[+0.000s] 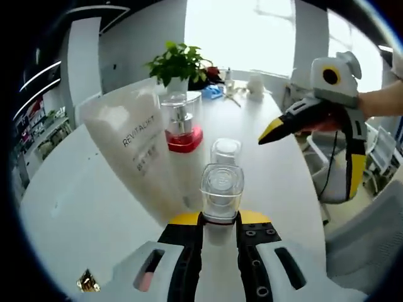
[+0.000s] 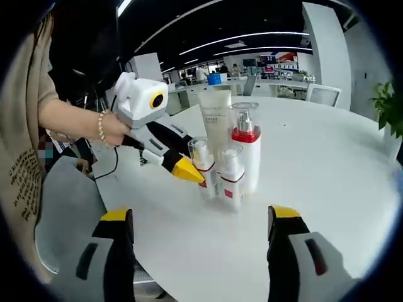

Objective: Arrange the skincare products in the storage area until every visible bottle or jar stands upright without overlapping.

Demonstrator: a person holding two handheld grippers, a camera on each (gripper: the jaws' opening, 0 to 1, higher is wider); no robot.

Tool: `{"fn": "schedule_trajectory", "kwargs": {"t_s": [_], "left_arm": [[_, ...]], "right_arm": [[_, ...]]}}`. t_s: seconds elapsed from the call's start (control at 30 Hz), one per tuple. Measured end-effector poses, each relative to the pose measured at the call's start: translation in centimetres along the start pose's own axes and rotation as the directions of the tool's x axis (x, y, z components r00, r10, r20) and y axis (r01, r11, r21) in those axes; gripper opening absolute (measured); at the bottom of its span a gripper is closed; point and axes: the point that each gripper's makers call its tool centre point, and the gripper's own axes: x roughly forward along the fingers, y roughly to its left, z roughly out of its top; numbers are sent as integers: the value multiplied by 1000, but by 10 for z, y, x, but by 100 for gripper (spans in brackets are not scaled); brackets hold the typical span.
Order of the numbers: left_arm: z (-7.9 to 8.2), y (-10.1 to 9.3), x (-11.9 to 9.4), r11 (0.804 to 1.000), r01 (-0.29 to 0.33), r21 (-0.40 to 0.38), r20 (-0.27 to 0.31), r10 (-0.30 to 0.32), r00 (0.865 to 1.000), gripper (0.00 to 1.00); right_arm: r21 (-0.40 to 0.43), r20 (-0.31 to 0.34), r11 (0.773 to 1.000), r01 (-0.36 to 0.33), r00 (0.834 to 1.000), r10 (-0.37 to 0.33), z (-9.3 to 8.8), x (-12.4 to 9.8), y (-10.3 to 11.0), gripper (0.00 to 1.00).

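Clear plastic caps the small bottle (image 1: 221, 189) that the left tool (image 1: 220, 236) pinches between its black jaws; in the right gripper view that same tool (image 2: 196, 177), held in a person's hand (image 2: 112, 131) with a beaded bracelet, has its yellow tips at this bottle (image 2: 203, 165). Just beside it stands a second small capped bottle (image 1: 225, 151), with a red band near its base in the right gripper view (image 2: 232, 173). Behind these, touching or nearly so, are a pump bottle (image 1: 182, 123) with a red collar under a clear cover and a tall white tube (image 1: 141, 148) printed "REVITALIFT"; the smaller lines beneath it are too blurred to read. All four stand upright in a tight cluster toward the middle of the round white worktop (image 2: 327, 163).

The right tool (image 2: 200, 217) hangs with its jaws spread wide and nothing between them, near the worktop's edge and well apart from the cluster; in the left gripper view it (image 1: 272, 131) hovers over the worktop's side. At the far edge sit a potted green plant (image 1: 178, 63) and small blue and white items. Grey chairs (image 1: 362, 236) stand beside the worktop.
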Motion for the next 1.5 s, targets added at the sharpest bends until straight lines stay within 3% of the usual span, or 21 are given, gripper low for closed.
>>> {"fn": "schedule_trajectory", "kwargs": {"t_s": [0.17,0.9,1.13,1.5], "left_arm": [[0,0,4,1000,26,12,0,-26,1000,16],[4,-1,16,995,92,29,23,-93,995,17],[1,-1,17,996,86,16,16,-86,996,18],[2,-4,2,998,66,12,10,-66,998,28]], "right_arm": [[15,4,1000,12,1000,-12,-2,1,-3,95],[82,38,997,8,999,-11,-3,-2,-4,94],[88,42,996,7,999,-11,-2,-3,-3,95],[76,35,997,6,999,-9,2,-2,0,95]]}}
